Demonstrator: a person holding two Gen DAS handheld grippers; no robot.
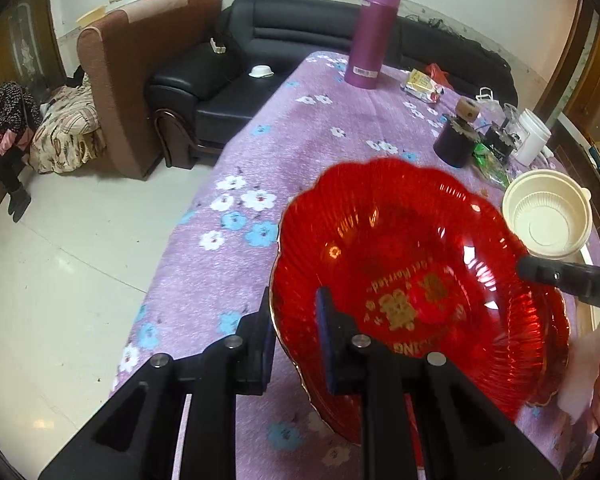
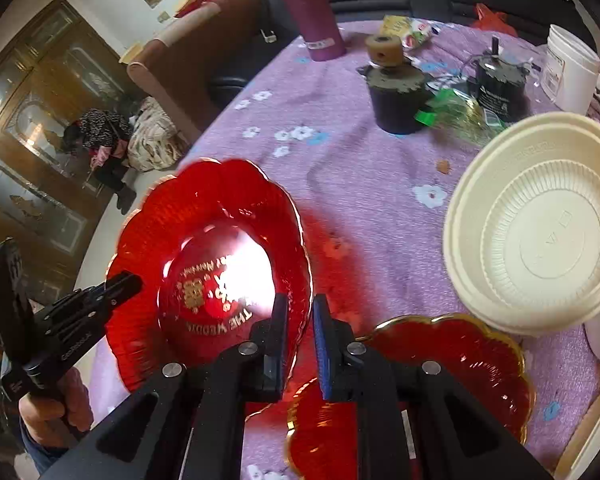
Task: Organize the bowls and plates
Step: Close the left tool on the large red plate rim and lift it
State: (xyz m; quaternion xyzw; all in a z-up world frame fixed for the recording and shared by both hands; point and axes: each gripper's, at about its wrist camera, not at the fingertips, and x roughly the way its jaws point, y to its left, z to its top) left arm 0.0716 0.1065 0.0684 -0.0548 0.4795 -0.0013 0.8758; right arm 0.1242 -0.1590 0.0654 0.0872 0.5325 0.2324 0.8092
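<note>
Plate [image 1: 412, 264], red, sits tilted above the bench [image 1: 260, 152], rim clamped on opposite sides by left tongs [image 1: 296, 344] and right tongs [image 2: 300, 340]; second red plate [image 2: 460, 360] lies directly below the right tongs.

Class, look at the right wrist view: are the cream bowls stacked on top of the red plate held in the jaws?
No. The cream bowls sit on the purple tablecloth, apart from the held red plate.

Plate [image 2: 220, 248] left of bowls [image 2: 540, 236], bottle [image 2: 312, 12] behind
</note>
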